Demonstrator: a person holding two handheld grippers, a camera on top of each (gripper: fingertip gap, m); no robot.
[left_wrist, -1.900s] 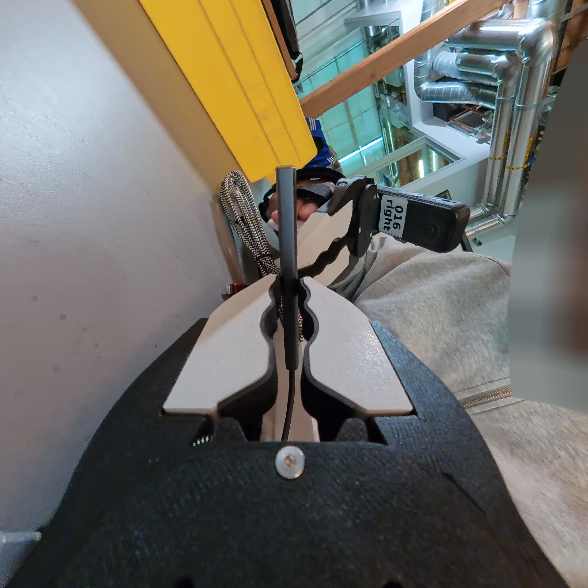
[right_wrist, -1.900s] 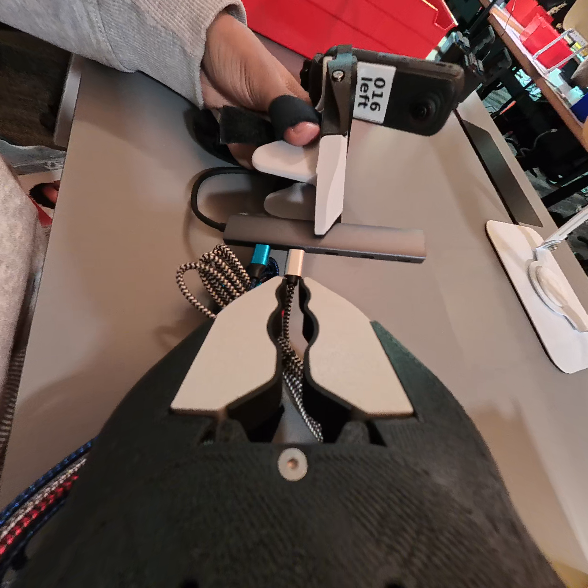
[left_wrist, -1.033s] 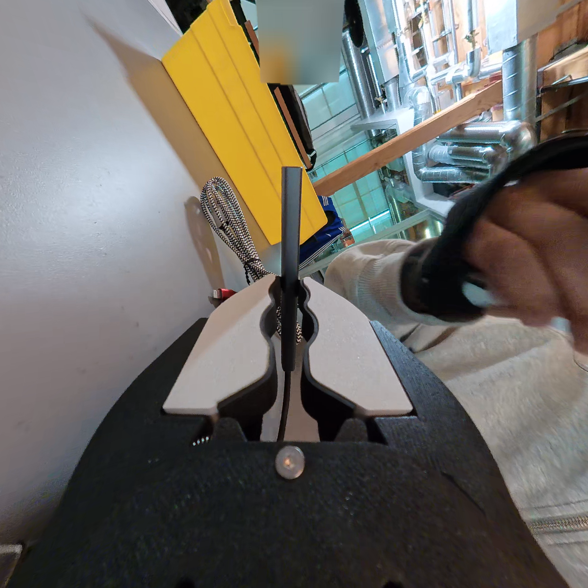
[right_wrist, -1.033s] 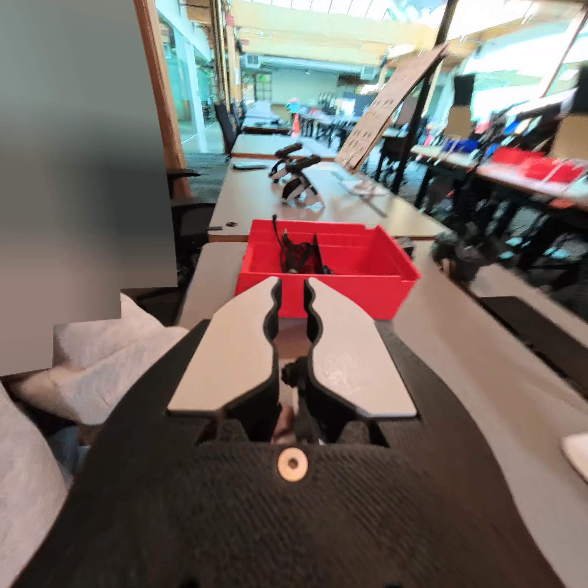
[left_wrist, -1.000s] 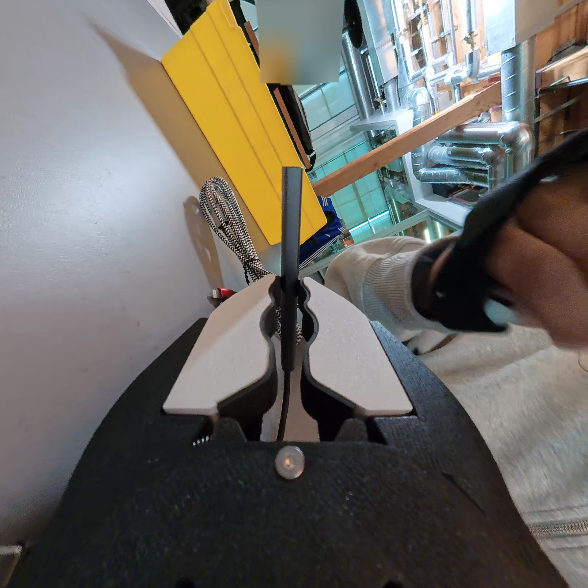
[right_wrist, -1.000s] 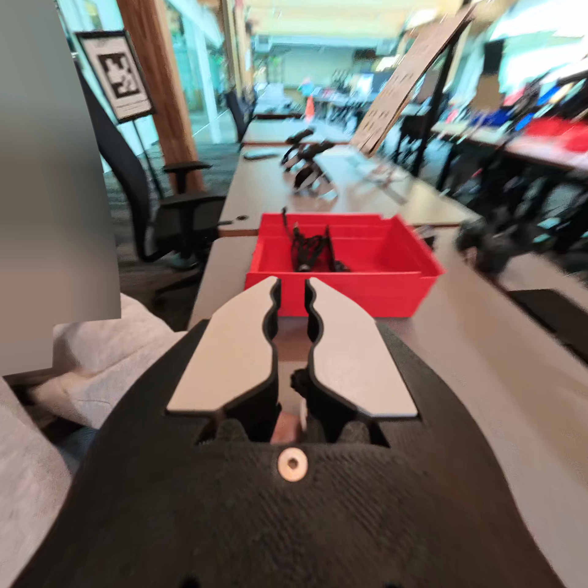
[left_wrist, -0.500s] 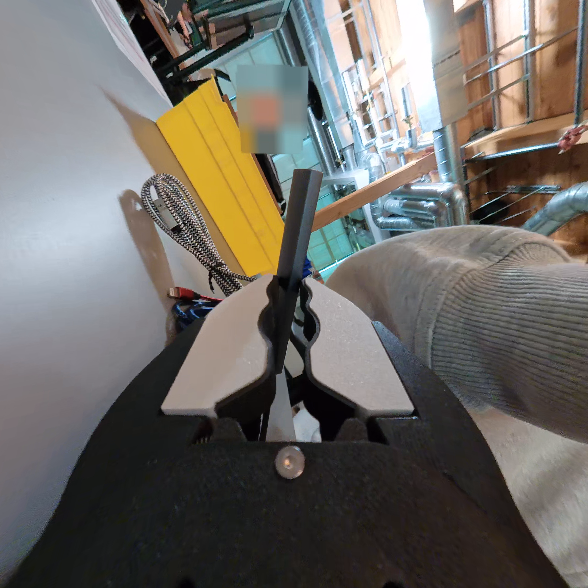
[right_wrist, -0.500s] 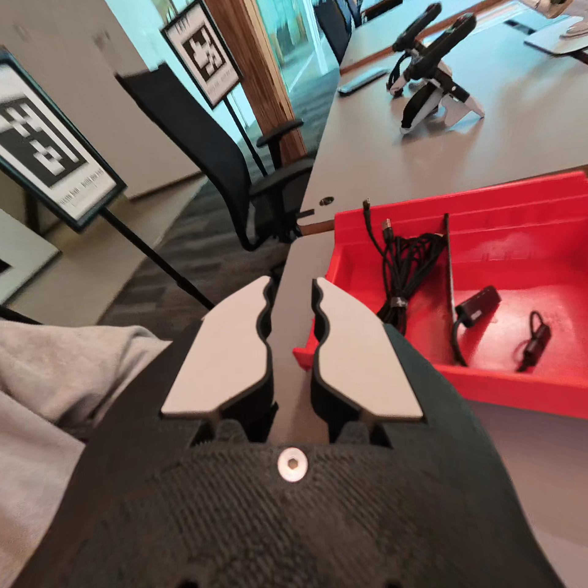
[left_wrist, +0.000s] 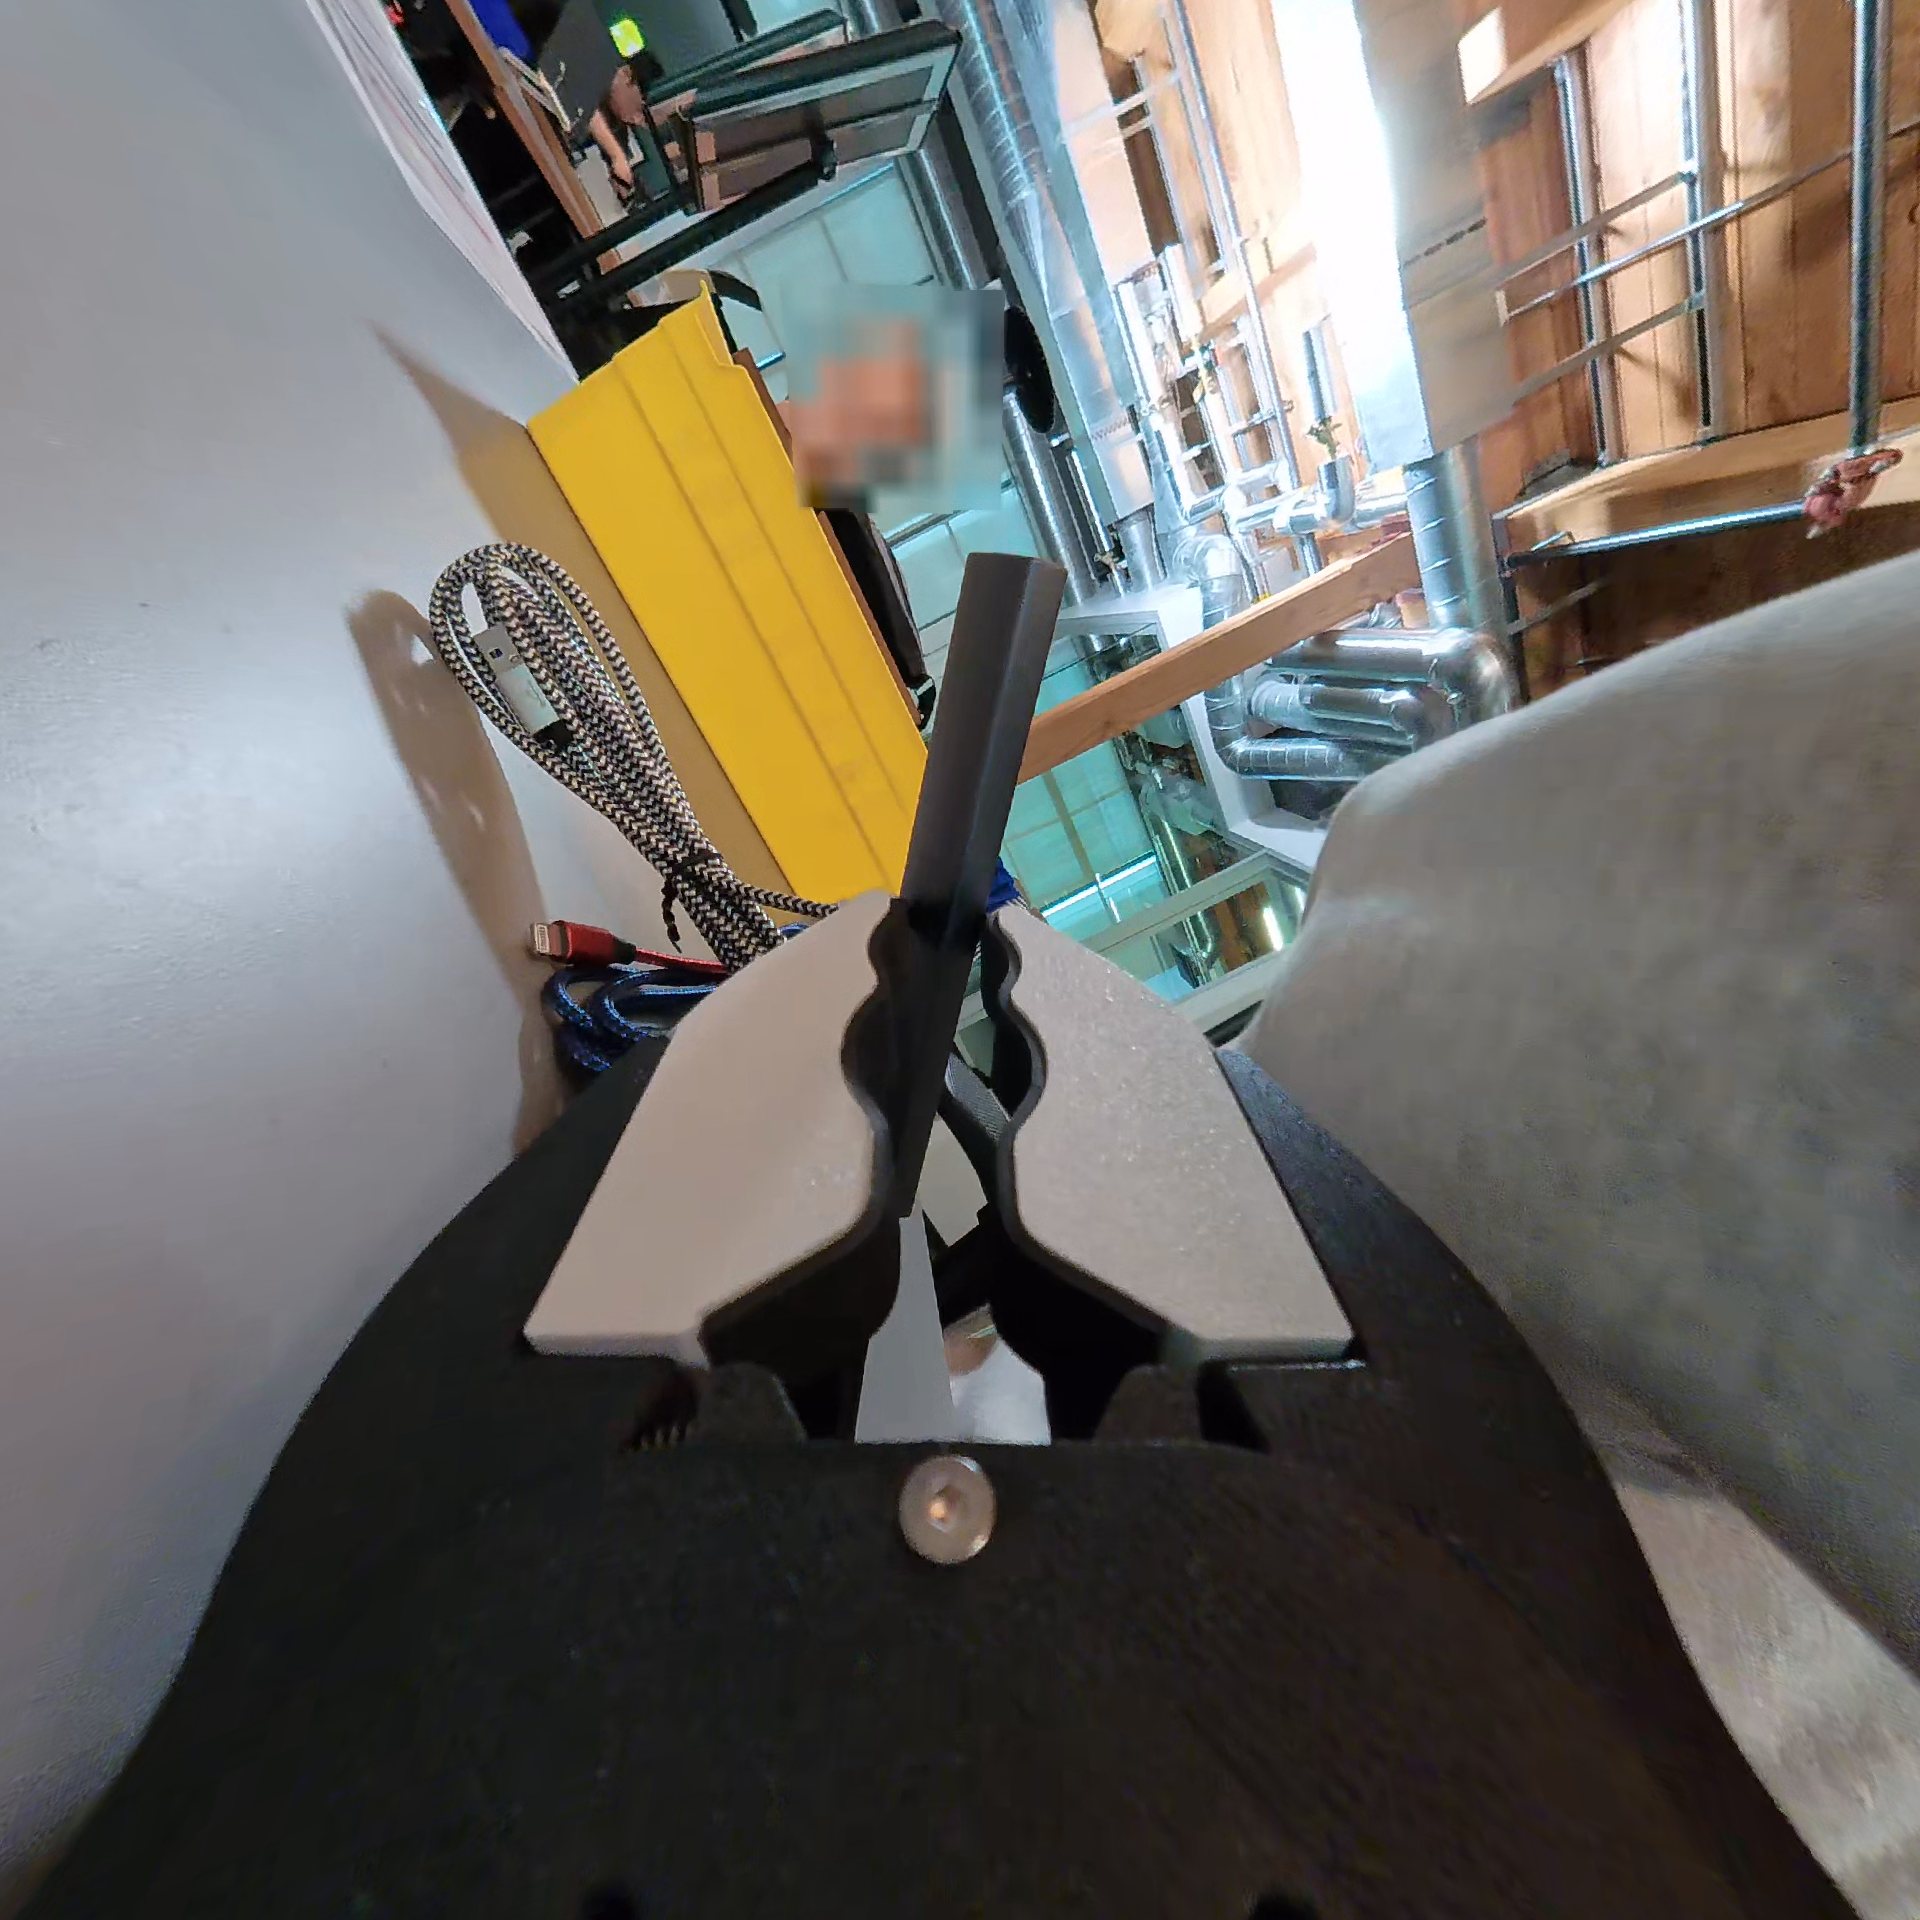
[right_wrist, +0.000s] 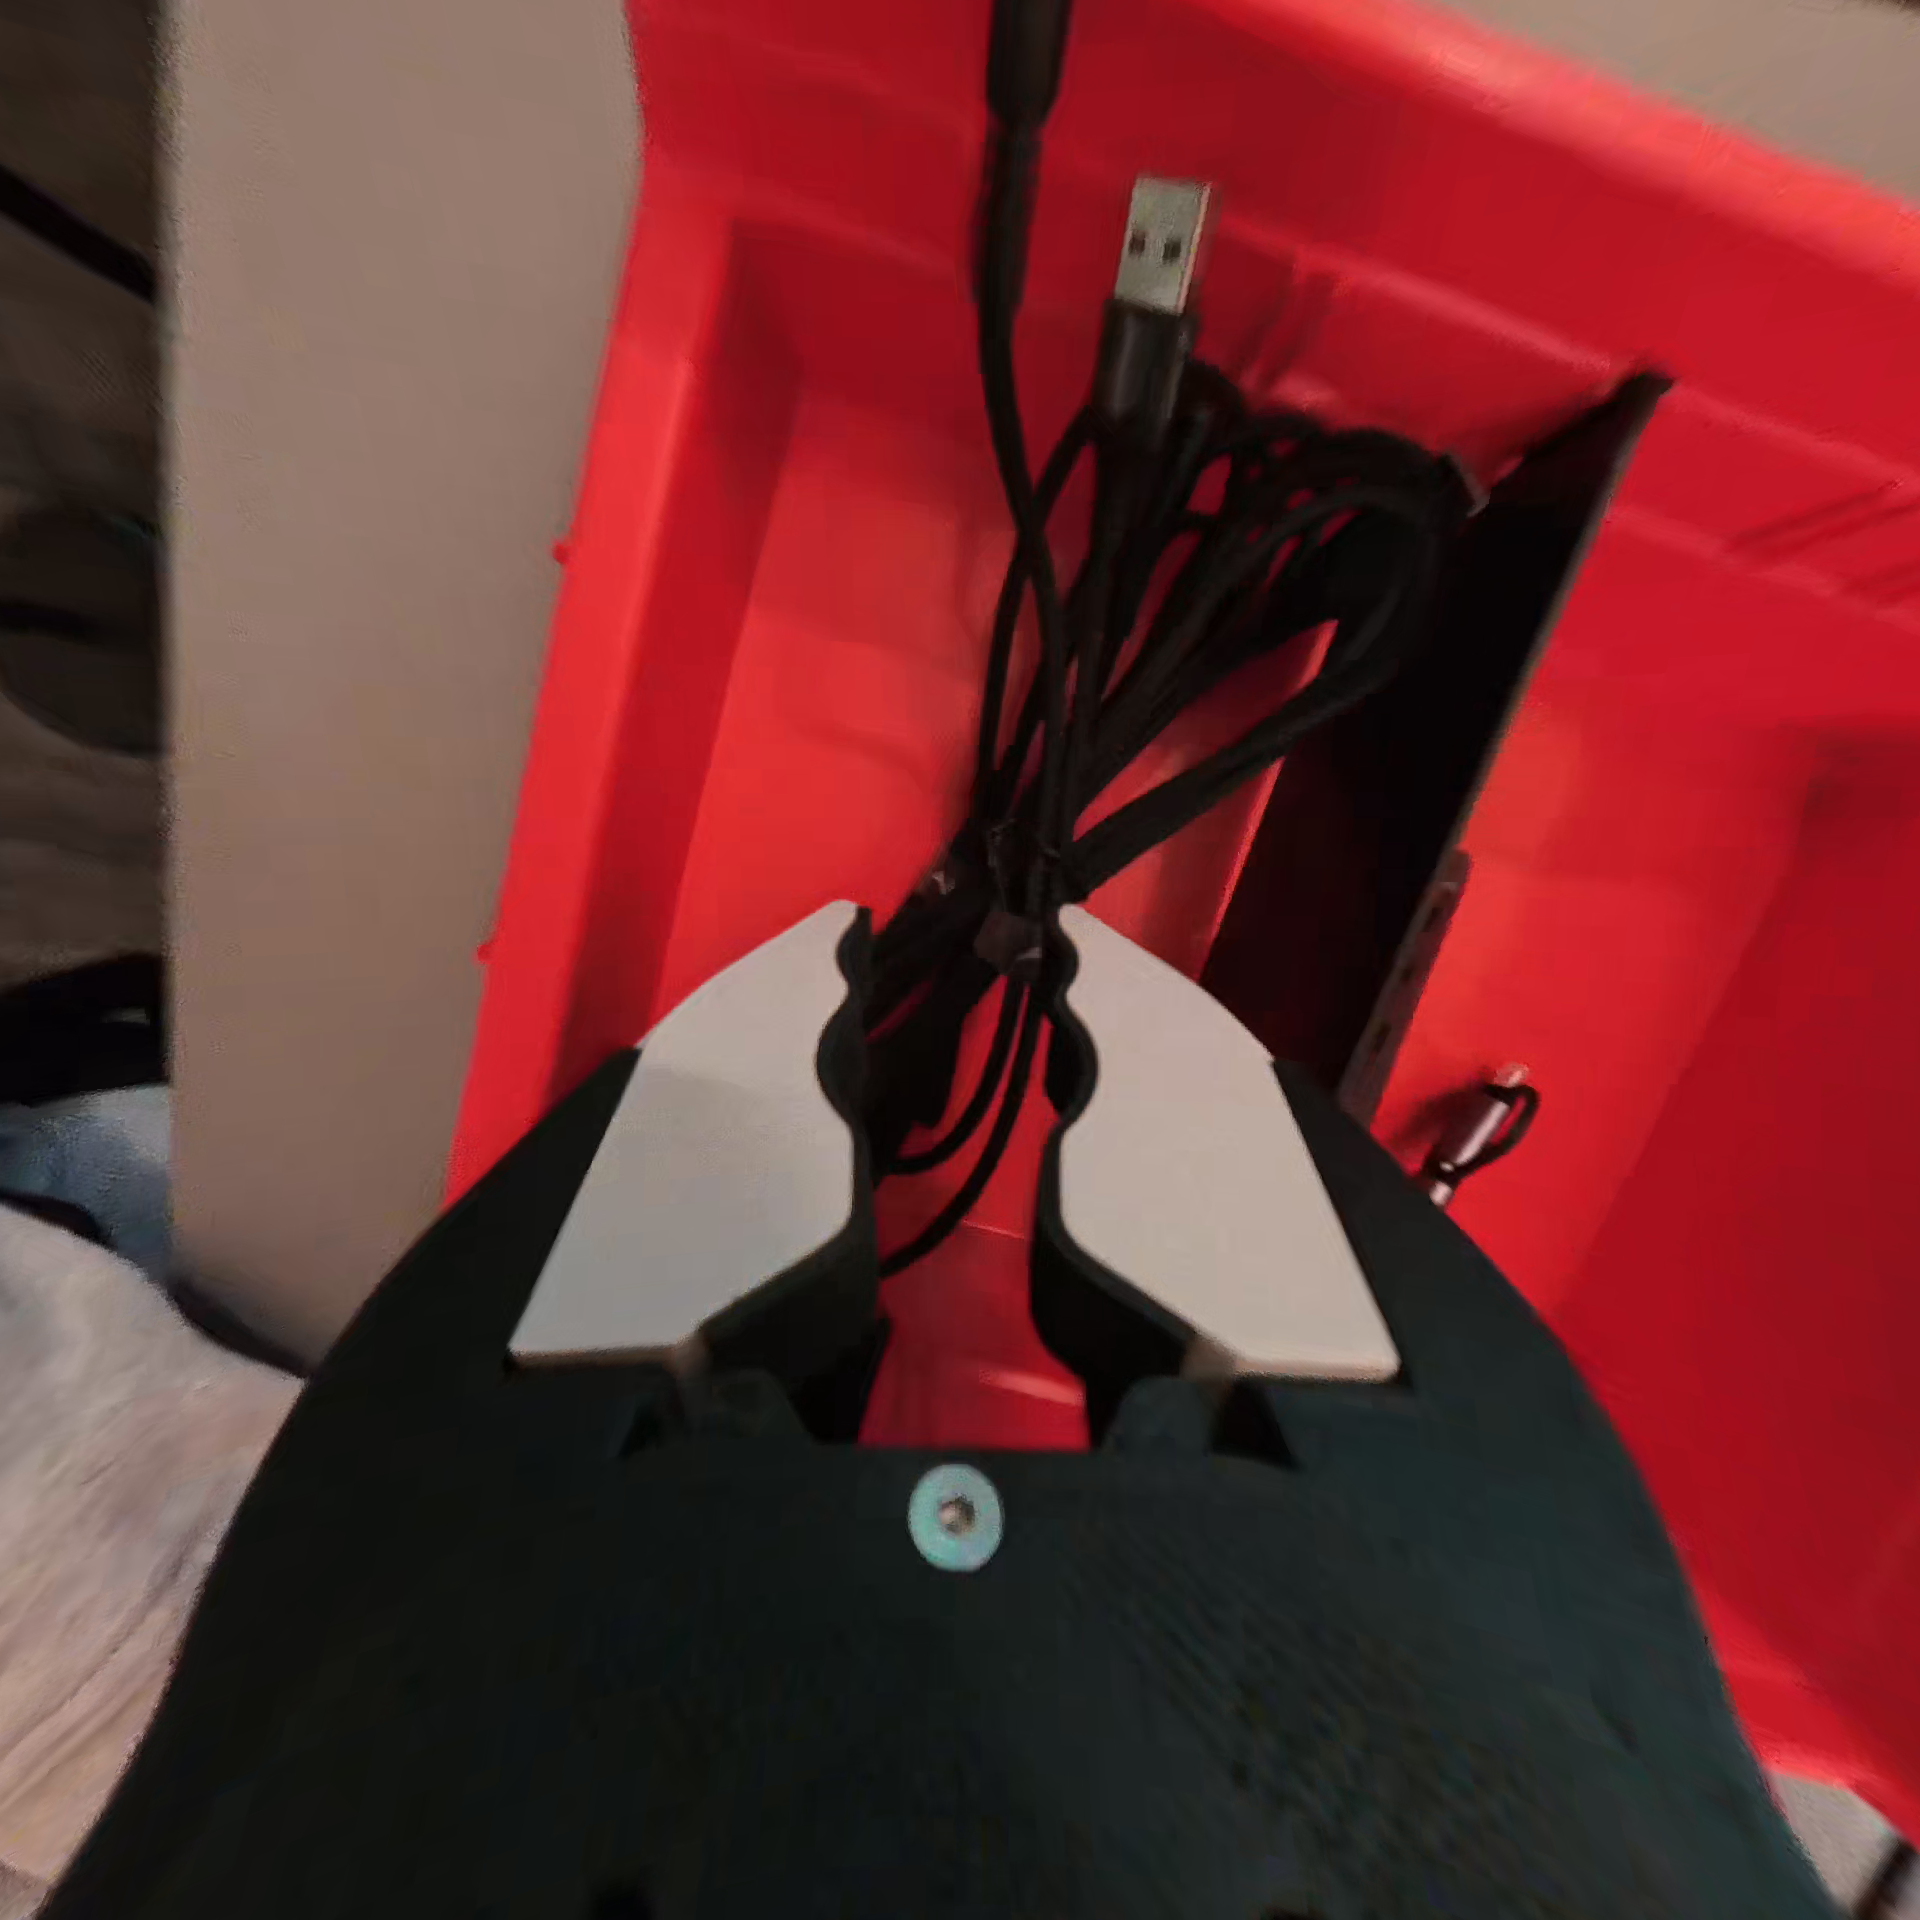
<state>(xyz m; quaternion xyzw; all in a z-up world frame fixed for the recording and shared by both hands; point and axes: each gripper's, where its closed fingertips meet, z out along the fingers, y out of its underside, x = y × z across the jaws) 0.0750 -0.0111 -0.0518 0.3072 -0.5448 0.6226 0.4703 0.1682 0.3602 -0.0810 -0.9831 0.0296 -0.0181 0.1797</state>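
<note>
Holding the slim dark hub (left_wrist: 977, 790) loosely, the left tool (left_wrist: 940, 920) has its jaws narrow, with the bar leaning against the left finger and a gap on the right side, so it is not firmly clamped. Beside it on the grey worktop (left_wrist: 187, 727) lie a black-and-white braided cable (left_wrist: 592, 727), a red-tipped cable (left_wrist: 592, 948) and a yellow bin (left_wrist: 717, 613); a grey sleeve (left_wrist: 1621, 1039) fills the right of the view.

The right tool (right_wrist: 956, 935) hangs over the red bin (right_wrist: 748, 644), jaws fairly wide, its tips straddling the tied waist of a black cable bundle (right_wrist: 1122, 644) lying left of a dark divider (right_wrist: 1455, 707). Judged from this, closing squarely on the tie, clear of the bin's wall, would gather all strands together.

Half a second earlier the right tool was above the bin's near corner, looking across the room; now it has dipped inside, close to the bundle. The hub has tilted further than when it stood straight between closed jaws.
</note>
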